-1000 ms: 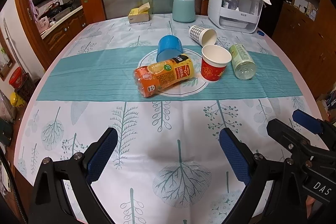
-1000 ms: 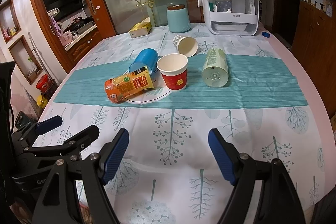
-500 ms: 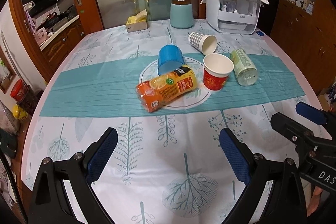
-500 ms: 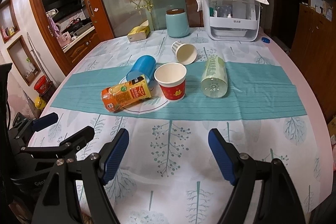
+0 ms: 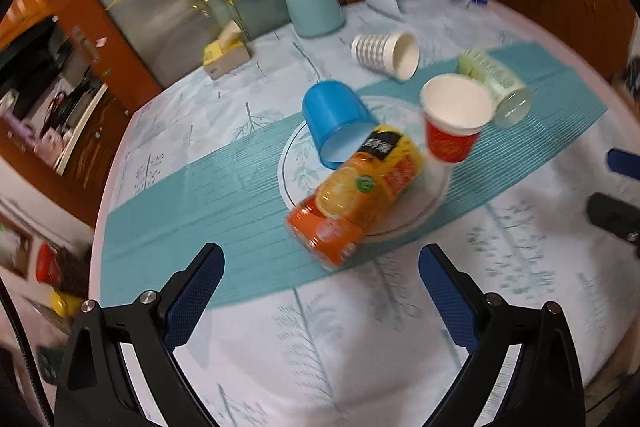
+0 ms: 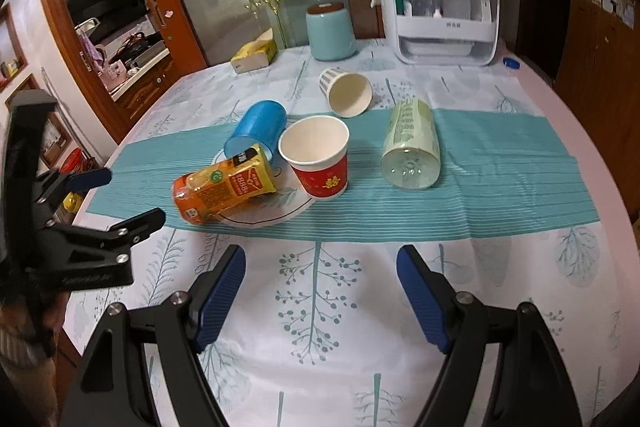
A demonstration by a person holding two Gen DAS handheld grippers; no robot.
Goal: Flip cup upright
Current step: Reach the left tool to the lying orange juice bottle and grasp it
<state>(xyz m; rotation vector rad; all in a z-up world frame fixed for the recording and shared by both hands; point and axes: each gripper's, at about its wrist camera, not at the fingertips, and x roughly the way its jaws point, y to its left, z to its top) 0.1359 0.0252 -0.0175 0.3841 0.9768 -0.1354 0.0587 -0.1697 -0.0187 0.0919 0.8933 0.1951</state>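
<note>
A blue cup (image 5: 334, 121) (image 6: 256, 129) lies on its side at the far edge of a white plate (image 5: 296, 167), mouth toward me. A checked paper cup (image 5: 384, 53) (image 6: 346, 91) lies on its side behind it. A red paper cup (image 5: 454, 123) (image 6: 318, 157) stands upright. My left gripper (image 5: 320, 287) is open and empty, tilted, in front of the orange juice bottle (image 5: 356, 195). My right gripper (image 6: 320, 291) is open and empty over the near tablecloth. The left gripper also shows at the left of the right wrist view (image 6: 108, 199).
An orange juice bottle (image 6: 224, 189) lies on the plate beside the blue cup. A pale green bottle (image 6: 410, 143) lies to the right on the teal runner (image 6: 500, 179). A teal canister (image 6: 331, 31), tissue box (image 6: 256, 55) and white appliance (image 6: 440, 15) stand at the back.
My left gripper has moved forward toward the plate and rolled, so its view is tilted and blurred. My right gripper has moved slightly closer. Nothing on the table has moved.
</note>
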